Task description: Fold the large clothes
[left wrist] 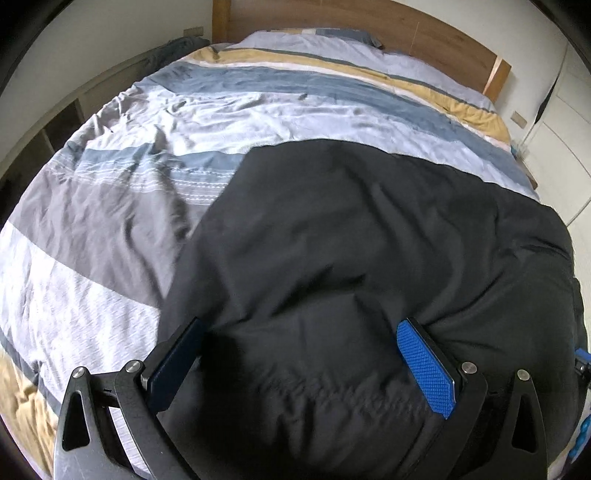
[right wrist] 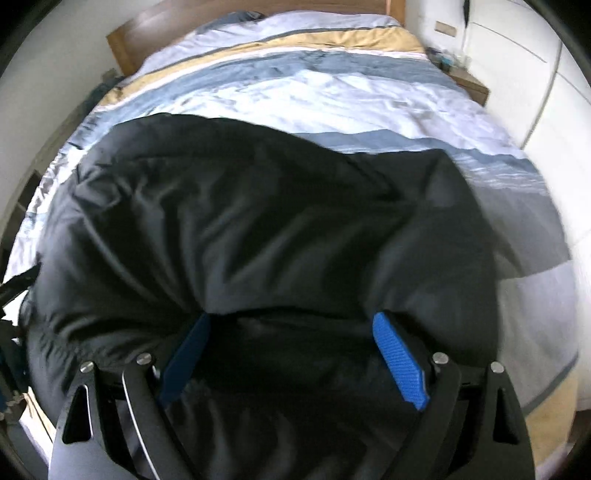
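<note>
A large black garment (left wrist: 351, 236) lies spread on the striped bed cover (left wrist: 192, 122). It also shows in the right wrist view (right wrist: 258, 221). My left gripper (left wrist: 299, 325) is open, its blue-padded fingers (left wrist: 424, 365) wide apart over the garment's near left part. My right gripper (right wrist: 291, 317) is open too, its blue pads (right wrist: 399, 362) spread over the garment's near right part, with a raised fold of cloth just beyond the fingertips. Neither gripper holds cloth. The right wrist view is blurred at its right side.
The bed has a wooden headboard (left wrist: 369, 22) at the far end. A low shelf (left wrist: 59, 122) stands along the left wall. A bedside table (right wrist: 472, 86) and white wardrobe doors (right wrist: 524, 74) are on the right.
</note>
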Tool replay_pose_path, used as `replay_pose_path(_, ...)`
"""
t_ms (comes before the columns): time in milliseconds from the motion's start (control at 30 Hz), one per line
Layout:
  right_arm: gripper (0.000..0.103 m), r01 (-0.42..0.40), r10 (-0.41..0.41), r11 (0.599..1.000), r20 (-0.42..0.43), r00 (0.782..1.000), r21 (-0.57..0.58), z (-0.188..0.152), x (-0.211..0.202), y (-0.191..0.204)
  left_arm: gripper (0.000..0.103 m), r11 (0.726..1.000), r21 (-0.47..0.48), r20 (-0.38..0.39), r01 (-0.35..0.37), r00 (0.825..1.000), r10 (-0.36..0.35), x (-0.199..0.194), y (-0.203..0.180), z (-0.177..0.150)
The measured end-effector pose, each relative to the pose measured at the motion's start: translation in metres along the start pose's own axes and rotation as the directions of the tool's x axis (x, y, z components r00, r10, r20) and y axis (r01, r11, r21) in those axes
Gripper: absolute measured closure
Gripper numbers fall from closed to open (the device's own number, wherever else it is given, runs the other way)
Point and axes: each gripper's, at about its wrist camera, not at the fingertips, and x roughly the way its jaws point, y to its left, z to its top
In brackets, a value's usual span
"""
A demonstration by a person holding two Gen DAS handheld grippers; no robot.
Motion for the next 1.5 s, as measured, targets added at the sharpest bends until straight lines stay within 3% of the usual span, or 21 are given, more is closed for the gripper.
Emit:
replay_pose_path(100, 0.013, 0.016, -0.016, 1.000, 0.009, 1.000, 0.009, -0.002, -0.010, 0.001, 0.001, 1.000, -0.003, 0.015, 0.030, 0.999, -0.030, -0.013, 0.002, -0.006)
replay_pose_path(300, 0.013, -0.033, 0.033, 0.999, 0.041, 0.999, -0.004, -0.018, -0.032, 0.030, 0.001, 0.995, 0.023, 0.041, 0.102, 0.994, -0.103, -0.028, -0.002, -0.023)
replay_pose_path(500, 0.013, -0.057, 0.057, 0.998, 0.047, 0.997, -0.004, -0.032, -0.028, 0.050, 0.001, 0.992, 0.045, 0.016, 0.117, 0.993, -0.117, -0.020, -0.001, -0.042)
replay_pose_path(900, 0.013, -0.017, 0.016, 0.999, 0.029, 0.999, 0.043, -0.037, -0.011, 0.018, 0.000, 0.996, 0.037, 0.001, 0.086, 0.996, -0.086, -0.010, 0.018, -0.043)
replay_pose_path(1233, 0.011, 0.004, -0.005, 0.998, 0.014, 1.000, 0.057, -0.041, -0.008, -0.019, 0.000, 1.000, -0.005, 0.008, 0.014, 1.000, -0.014, -0.011, 0.020, -0.044)
replay_pose_path(1500, 0.011, 0.071, -0.071, 0.996, -0.007, 0.997, 0.054, -0.048, -0.027, -0.044, 0.000, 0.998, -0.011, 0.077, -0.063, 0.995, 0.064, -0.047, 0.013, -0.045)
